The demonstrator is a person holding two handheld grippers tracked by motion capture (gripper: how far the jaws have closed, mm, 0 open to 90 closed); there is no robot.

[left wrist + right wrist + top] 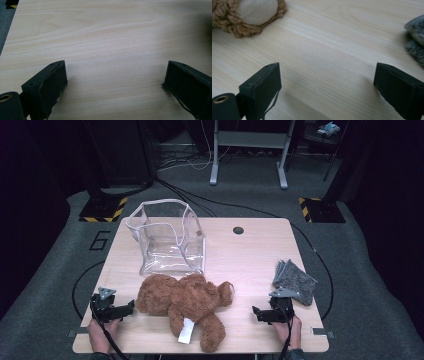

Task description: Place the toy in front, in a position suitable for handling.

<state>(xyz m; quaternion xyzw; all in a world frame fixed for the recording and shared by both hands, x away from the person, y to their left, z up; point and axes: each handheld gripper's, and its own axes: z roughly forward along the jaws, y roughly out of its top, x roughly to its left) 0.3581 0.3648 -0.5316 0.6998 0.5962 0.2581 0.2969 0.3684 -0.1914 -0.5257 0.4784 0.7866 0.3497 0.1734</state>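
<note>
A brown teddy bear (pixel 187 302) lies across the near middle of the wooden table (pixel 250 255), a white tag on its leg. Behind it stands a clear plastic bag (pixel 167 237), its mouth gaping upward. A folded grey cloth (pixel 295 280) lies at the right side. My left gripper (pixel 131 307) rests low at the near left, open, its tips close to the bear's left end, bare wood between the jaws (pixel 115 75). My right gripper (pixel 256 312) sits near the front right, open and empty, with a bear paw (pixel 249 15) ahead on one side and the grey cloth (pixel 415 37) on the other.
A round dark hole (pixel 238 230) marks the table's far side. Beyond the table stand a grey frame (pixel 247 150), floor cables and hazard-striped stand bases (pixel 102 210). Bare wood lies between bear and cloth.
</note>
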